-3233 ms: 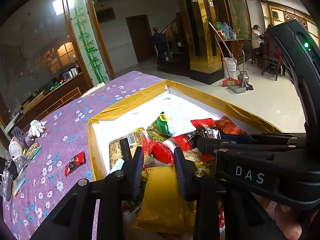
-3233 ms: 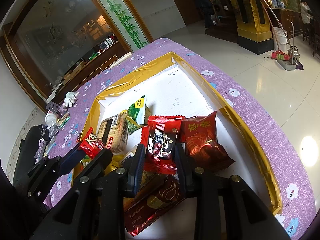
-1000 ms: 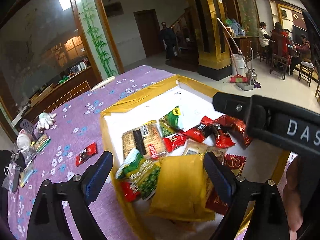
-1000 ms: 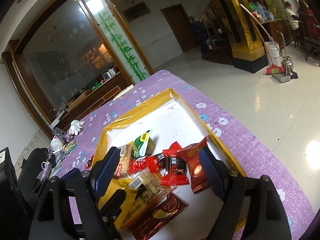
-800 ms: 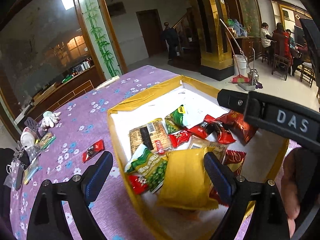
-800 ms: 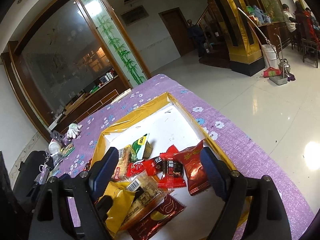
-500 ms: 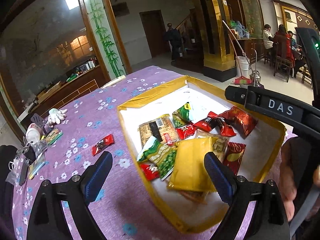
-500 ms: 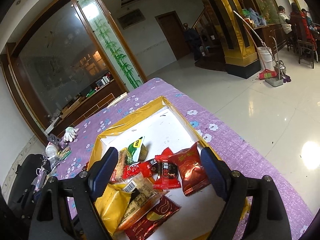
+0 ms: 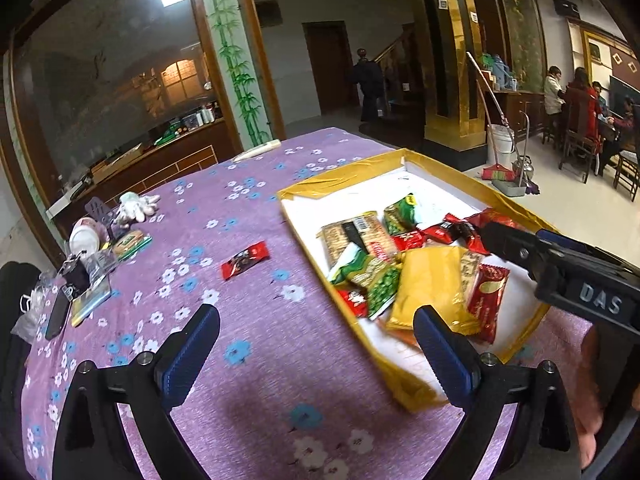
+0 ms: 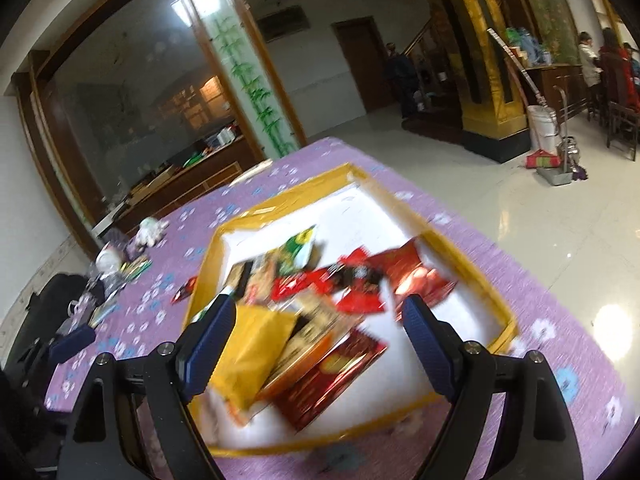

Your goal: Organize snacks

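Left gripper [image 9: 316, 344]: jaws wide and opening, nothing between the blue pads, only purple flowered tablecloth [image 9: 248, 360] below. Yellow-rimmed tray [image 9: 344, 174] of snack packets sits right of centre, its near corner just beside the right-hand pad. Yellow packet [image 9: 430, 292] and green pea packet [image 9: 380, 288] lie at the pile's front. One small red packet [image 9: 244, 260] lies alone on the cloth, left of the tray, well above the left-hand pad.

Right gripper [image 10: 316, 328]: jaws spread, gripping nothing; blurred pile lies lower centre between the fingers. This view shows the tray's whole outline; the left view alone shows the right gripper's black body at its right edge.
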`<state>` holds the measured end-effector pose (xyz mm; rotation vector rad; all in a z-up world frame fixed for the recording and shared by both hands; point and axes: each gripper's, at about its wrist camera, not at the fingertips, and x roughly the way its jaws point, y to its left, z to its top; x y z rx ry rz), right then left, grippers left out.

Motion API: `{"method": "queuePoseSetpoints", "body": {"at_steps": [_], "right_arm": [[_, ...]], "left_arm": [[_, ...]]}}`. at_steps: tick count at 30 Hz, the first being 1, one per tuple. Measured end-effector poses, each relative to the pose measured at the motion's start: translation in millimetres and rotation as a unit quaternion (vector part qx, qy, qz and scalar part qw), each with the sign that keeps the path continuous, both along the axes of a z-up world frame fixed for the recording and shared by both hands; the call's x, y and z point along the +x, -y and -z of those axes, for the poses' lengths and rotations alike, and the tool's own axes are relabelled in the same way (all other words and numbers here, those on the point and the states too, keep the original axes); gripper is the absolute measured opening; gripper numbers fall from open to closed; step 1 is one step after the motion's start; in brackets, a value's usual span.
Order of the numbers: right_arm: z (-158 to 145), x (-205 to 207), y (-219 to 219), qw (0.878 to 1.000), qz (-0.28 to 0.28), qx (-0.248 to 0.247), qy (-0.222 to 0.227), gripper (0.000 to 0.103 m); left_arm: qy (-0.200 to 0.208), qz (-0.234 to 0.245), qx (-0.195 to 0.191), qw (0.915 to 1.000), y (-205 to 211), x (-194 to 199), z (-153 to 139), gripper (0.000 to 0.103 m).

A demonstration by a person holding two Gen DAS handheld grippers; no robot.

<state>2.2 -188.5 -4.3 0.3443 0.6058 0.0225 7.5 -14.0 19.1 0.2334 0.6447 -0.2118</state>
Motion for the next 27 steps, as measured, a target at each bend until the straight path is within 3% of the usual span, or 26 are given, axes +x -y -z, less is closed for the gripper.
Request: {"method": "queuePoseSetpoints", "body": {"at_steps": [3,7,14,16,19,27], "right_arm": [[-6.5,-0.5,-11.9,1.000,-0.016,0.006,-0.009,0.084],[-19.5,2.4,-35.0,0.999,-0.044,-0.008,-0.022,0.084],[-43.3,21.6,-86.6,0.993,-0.107,-0.023,-0.035,0.082],[-48.6,29.9,-97.3,0.992,-0.115,-0.017,-0.043,0.082],[-52.2,36.1,-108.7,0.990,-0.129,-0.002,-0.051,0.082],[-38.0,11.3,-134.9,0.990,-0.127,-0.059,-0.029,0.082]], "left_arm": [[-0.005,-0.012,-0.006,0.9999,-15.3,1.8,2.0,0.099],[-0.025,-0.045,-0.045,0.9976,-53.0,10.4,6.3,0.099],[-0.051,-0.136,-0.107,0.9835,-123.8,31.2,13.4,0.099],[-0.048,-0.169,-0.107,0.9786,-139.1,34.9,16.5,0.099],[-0.058,-0.178,-0.121,0.9749,-150.5,37.4,21.0,0.099],[-0.025,-0.157,-0.079,0.9841,-129.3,22.2,14.4,0.099]]}}
